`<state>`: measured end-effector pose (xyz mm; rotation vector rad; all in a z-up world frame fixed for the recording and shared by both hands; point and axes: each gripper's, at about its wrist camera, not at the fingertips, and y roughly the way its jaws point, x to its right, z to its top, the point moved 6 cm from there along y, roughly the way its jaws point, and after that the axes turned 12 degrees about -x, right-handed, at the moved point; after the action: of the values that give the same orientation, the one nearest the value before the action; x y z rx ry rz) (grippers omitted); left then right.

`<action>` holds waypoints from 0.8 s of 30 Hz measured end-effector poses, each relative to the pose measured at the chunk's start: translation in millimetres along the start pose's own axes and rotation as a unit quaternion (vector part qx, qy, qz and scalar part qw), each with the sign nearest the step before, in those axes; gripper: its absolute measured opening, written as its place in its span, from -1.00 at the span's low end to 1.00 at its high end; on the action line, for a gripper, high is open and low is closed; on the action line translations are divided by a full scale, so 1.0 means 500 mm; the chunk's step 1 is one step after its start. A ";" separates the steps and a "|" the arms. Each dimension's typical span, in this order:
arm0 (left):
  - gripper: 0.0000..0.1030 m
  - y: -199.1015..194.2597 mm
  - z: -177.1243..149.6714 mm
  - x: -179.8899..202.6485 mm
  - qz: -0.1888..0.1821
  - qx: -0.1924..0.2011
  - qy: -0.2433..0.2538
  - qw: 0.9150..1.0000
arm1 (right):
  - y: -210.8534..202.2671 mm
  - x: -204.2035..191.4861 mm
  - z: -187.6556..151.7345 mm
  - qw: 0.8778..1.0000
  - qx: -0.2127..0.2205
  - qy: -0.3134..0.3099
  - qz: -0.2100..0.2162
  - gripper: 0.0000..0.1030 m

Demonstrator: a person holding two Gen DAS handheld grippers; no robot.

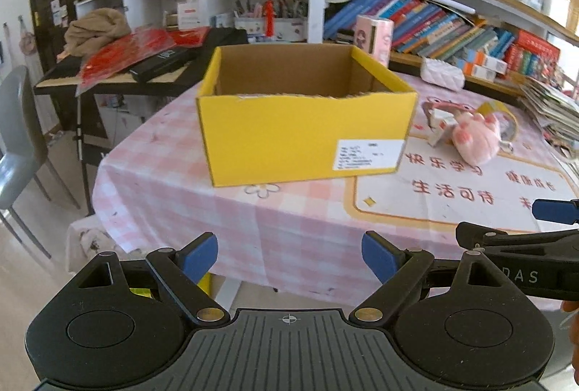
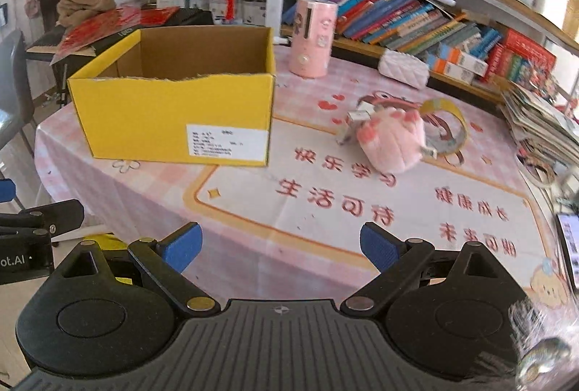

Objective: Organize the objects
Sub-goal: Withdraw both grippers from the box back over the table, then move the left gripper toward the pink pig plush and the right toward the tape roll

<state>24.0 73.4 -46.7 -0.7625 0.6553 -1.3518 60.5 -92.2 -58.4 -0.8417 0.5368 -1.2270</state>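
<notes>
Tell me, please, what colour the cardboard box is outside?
Yellow: the cardboard box shows best in the right wrist view.

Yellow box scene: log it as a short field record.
container: yellow box, open top, upright on the table
loose items: pink plush toy, tape roll, small white box, clustered right of the box
behind: pink cylinder
left claw: open, holding nothing
right claw: open, holding nothing
</notes>
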 end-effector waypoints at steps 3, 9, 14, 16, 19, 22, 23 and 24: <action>0.73 0.002 -0.003 0.020 -0.012 -0.003 0.012 1.000 | -0.007 0.016 -0.016 1.000 -0.003 0.009 -0.010 0.83; 0.73 0.005 0.000 0.071 -0.036 -0.002 0.046 0.998 | -0.022 0.063 -0.043 0.999 -0.006 0.041 -0.035 0.84; 0.73 0.011 0.006 0.118 -0.056 -0.003 0.076 0.996 | -0.031 0.112 -0.059 0.996 -0.007 0.072 -0.057 0.84; 0.73 0.014 0.008 0.136 -0.063 -0.004 0.086 0.994 | -0.032 0.129 -0.065 0.995 -0.009 0.082 -0.064 0.84; 0.73 0.020 0.014 0.159 -0.071 -0.005 0.097 0.993 | -0.032 0.153 -0.071 0.993 -0.013 0.095 -0.073 0.84; 0.73 0.028 0.022 0.181 -0.076 -0.007 0.102 0.992 | -0.029 0.173 -0.074 0.991 -0.016 0.102 -0.079 0.84; 0.73 0.031 0.025 0.188 -0.077 -0.008 0.103 0.992 | -0.027 0.178 -0.074 0.991 -0.017 0.103 -0.080 0.84; 0.73 0.034 0.029 0.195 -0.079 -0.009 0.103 0.991 | -0.025 0.184 -0.073 0.991 -0.019 0.103 -0.081 0.84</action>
<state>56.9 -21.0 -49.9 -0.7053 0.7832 -1.5867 51.0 -191.4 -63.1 -0.8073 0.6689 -1.4673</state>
